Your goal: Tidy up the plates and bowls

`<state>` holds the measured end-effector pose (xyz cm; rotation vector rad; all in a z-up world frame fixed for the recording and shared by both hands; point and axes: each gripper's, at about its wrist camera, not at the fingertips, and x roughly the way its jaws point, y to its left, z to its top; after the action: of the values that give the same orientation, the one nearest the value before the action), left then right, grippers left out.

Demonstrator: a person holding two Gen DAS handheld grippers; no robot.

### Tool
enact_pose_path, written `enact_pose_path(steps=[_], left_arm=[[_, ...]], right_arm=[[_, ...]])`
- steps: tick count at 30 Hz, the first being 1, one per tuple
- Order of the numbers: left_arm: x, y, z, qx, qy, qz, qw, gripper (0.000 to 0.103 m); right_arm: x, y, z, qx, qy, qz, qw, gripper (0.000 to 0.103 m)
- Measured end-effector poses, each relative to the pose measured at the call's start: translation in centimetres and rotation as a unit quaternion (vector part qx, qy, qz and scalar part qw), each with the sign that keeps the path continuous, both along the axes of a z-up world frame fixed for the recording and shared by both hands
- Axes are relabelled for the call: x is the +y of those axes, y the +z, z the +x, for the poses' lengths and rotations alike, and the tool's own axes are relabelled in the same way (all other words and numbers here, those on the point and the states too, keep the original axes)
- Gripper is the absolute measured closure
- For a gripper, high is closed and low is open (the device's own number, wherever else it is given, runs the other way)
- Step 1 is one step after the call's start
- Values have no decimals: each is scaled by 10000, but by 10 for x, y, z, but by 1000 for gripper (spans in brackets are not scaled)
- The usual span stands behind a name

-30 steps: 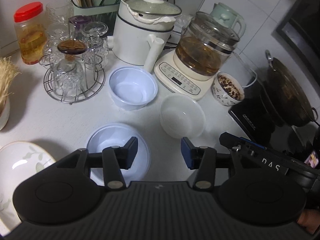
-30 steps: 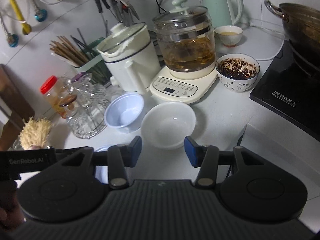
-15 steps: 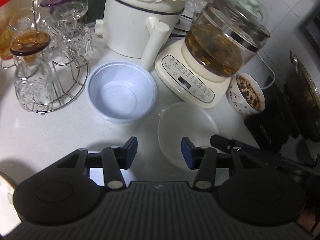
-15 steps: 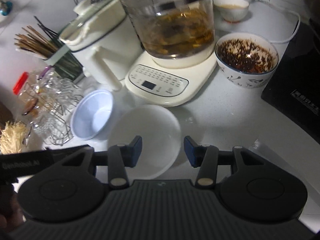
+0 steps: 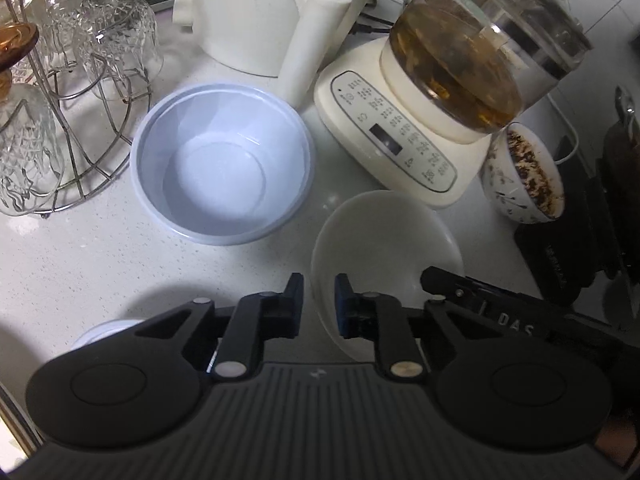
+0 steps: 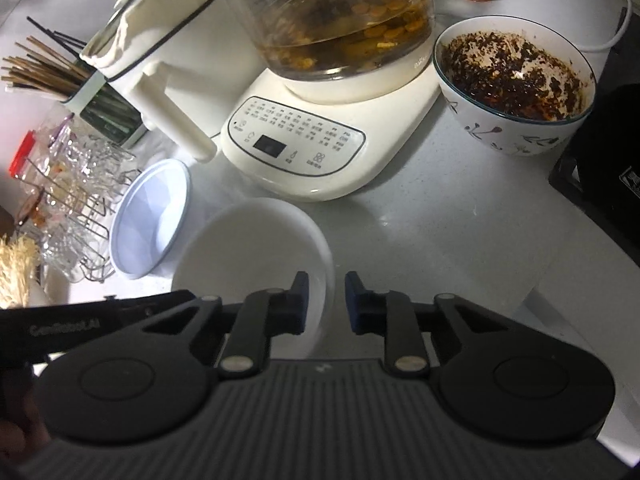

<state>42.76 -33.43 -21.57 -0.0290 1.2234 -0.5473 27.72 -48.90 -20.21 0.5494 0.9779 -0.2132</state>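
Observation:
A white bowl (image 5: 384,240) sits on the white counter in front of the kettle base; it also shows in the right wrist view (image 6: 248,248). My left gripper (image 5: 319,304) straddles its left rim, one finger outside and one inside, with a narrow gap. My right gripper (image 6: 327,300) straddles its right rim the same way. A pale blue bowl (image 5: 222,162) stands to the left, also seen in the right wrist view (image 6: 152,216). A second pale blue bowl (image 5: 104,330) peeks out under my left gripper.
A glass kettle on a cream base (image 5: 400,140), a white pot (image 5: 272,12) and a rack of glasses (image 5: 52,112) ring the bowls. A patterned bowl of dark food (image 6: 514,84) stands right, by the black cooktop (image 6: 600,168). Chopsticks (image 6: 44,76) stand at the back left.
Both grippers moved forward and down to the white bowl and narrowed their jaws over its opposite rims. The plate at lower left left the view.

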Motion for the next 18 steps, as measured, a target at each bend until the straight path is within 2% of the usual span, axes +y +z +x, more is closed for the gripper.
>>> enact_pose_path(steps=[6, 10, 18], left_arm=[[-3, -3, -2, -77, 14, -42, 10000, 93], [4, -1, -1, -12, 193, -253, 9995, 93], [14, 25, -12, -140, 97, -376, 9991, 93]], right_arm=[[2, -2, 1, -1, 107, 4, 9999, 91], [1, -1, -4, -96, 76, 94, 9999, 91], [7, 20, -14, -171, -16, 24, 9999, 91]])
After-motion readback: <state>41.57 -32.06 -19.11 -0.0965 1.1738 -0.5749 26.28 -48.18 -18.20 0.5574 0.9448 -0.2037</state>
